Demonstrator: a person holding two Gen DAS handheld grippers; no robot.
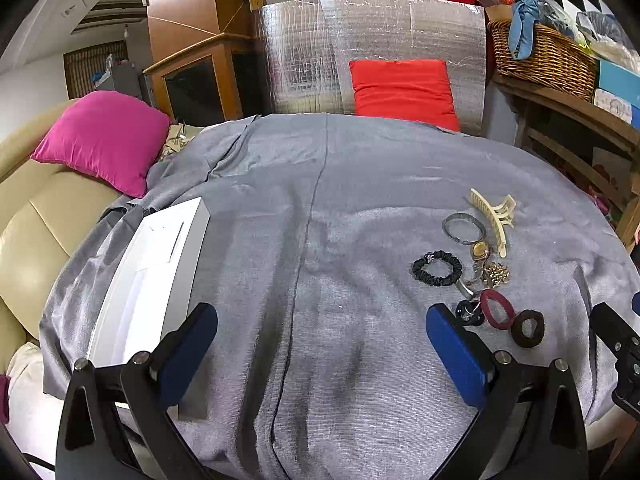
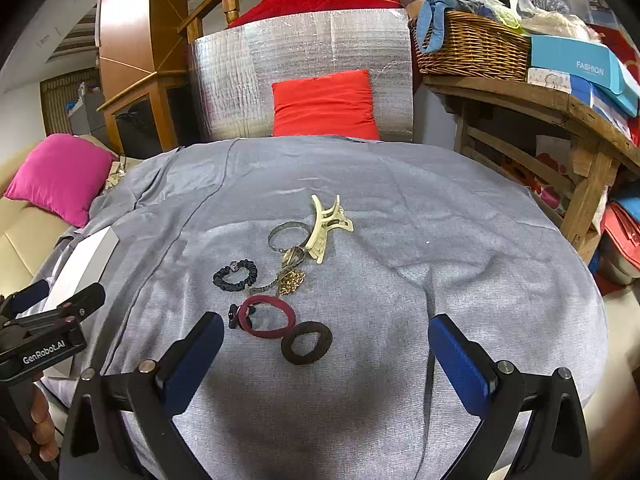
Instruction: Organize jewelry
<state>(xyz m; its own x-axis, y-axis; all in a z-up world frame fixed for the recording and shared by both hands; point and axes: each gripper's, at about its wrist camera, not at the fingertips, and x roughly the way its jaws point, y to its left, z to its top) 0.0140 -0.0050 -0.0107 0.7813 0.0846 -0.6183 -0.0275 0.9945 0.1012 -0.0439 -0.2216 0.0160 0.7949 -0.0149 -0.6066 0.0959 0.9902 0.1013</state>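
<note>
A pile of accessories lies on the grey cloth: a cream hair claw, a grey bangle, a black scrunchie, gold jewelry, a maroon hair tie and a brown hair tie. The same pile shows right of centre in the left wrist view, with the claw and scrunchie. A white box lies at the left. My right gripper is open, just before the brown tie. My left gripper is open and empty over bare cloth.
A pink cushion on a beige sofa sits at the left. A red cushion leans on a silver foil panel at the back. A wooden shelf with a wicker basket and boxes stands at the right.
</note>
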